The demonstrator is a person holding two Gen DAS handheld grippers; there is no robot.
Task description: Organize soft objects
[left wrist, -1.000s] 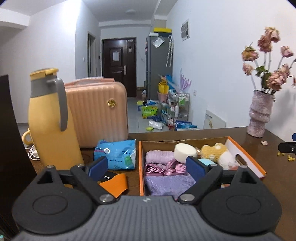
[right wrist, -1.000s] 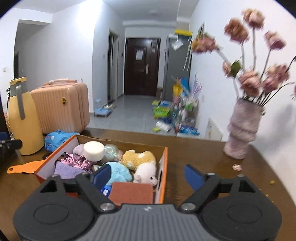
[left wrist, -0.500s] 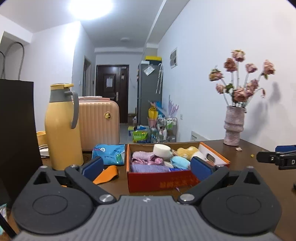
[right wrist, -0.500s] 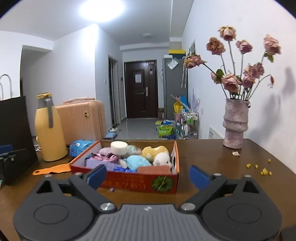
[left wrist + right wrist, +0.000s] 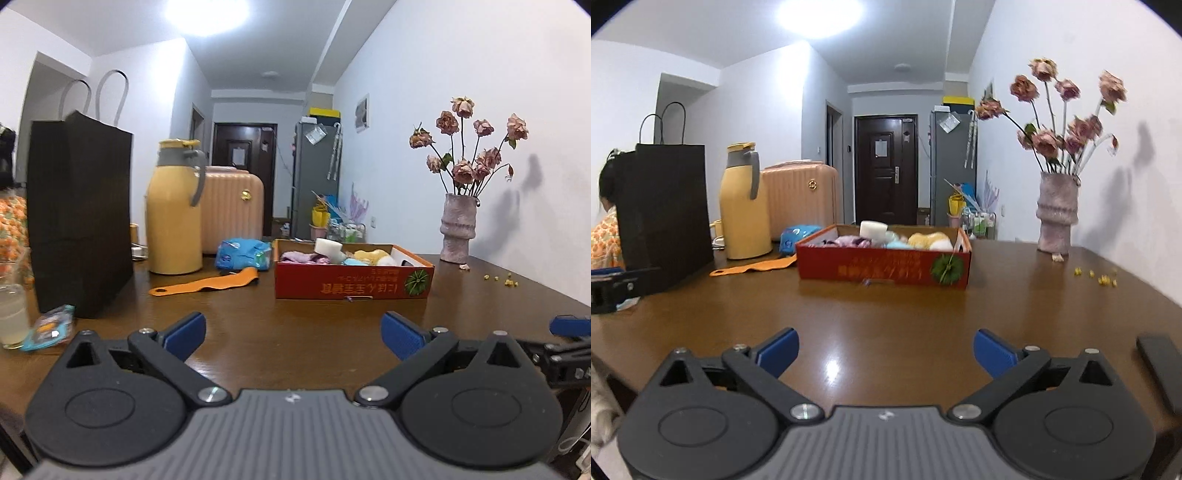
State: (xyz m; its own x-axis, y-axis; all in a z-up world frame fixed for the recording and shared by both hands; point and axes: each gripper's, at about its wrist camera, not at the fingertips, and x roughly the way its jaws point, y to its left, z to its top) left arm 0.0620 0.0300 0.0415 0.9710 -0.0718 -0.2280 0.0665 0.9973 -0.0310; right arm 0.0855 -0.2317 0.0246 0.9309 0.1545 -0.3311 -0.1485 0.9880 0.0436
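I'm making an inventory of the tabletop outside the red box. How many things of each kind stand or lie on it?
Paper bag: 1
Yellow flask: 1
Pink case: 1
Blue packet: 1
Orange strap: 1
Vase of flowers: 1
Glass: 1
Small blue wrapper: 1
Total: 8, leaving out the scattered yellow crumbs.

Home: suitcase, fridge, dining table.

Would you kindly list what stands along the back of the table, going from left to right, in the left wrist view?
Black paper bag → yellow jug → blue packet → red box of soft things → vase of dried roses.
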